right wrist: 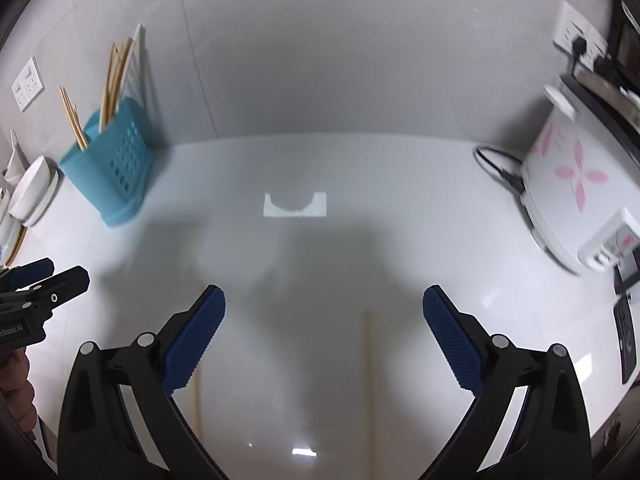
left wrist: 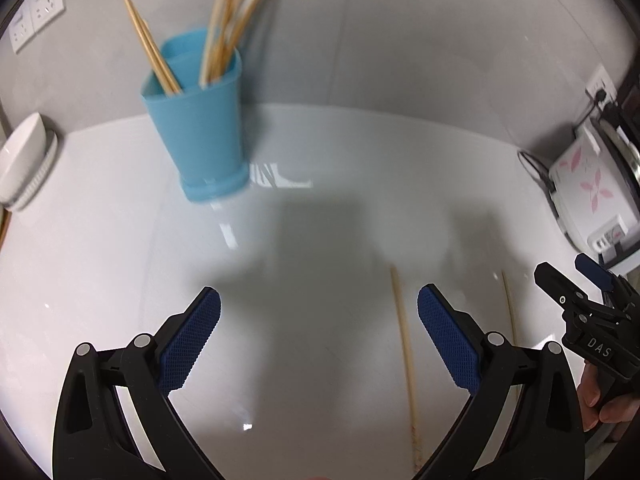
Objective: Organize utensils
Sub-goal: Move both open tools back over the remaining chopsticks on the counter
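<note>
- Left wrist view: left gripper (left wrist: 319,304) spread wide, nothing btwn the blue pads (left wrist: 190,340), hanging over the white counter (left wrist: 100,248).
- Loose chopstick (left wrist: 404,344) lies flat on the counter just inside the right-hand finger, running lengthwise toward the cam; near end cut off at frame bottom.
- 2nd loose chopstick (left wrist: 510,312) farther right, outside that finger, partly hidden behind it; blurry.
- Ahead & left of the claw: blue utensil holder (left wrist: 200,128) upright by the wall, chopsticks in holder (left wrist: 224,28) in two bunches, tips blurred.
- Far left: white bowl (left wrist: 24,156), cut off at the edge. Far right: white appliance w/ pink flowers (left wrist: 588,184).
- Right wrist view: right gripper (right wrist: 324,304) also wide open, empty, above the counter.
- One chopstick on the counter btwn its fingers, nearer the right one; the other shows just behind the left finger, mostly covered.
- Holder far ahead-left, nothing blocking the way to it.
- Each gripper shows at the edge of the other's view w/ a bit of the person's hand (left wrist: 600,400) on the grip.
</note>
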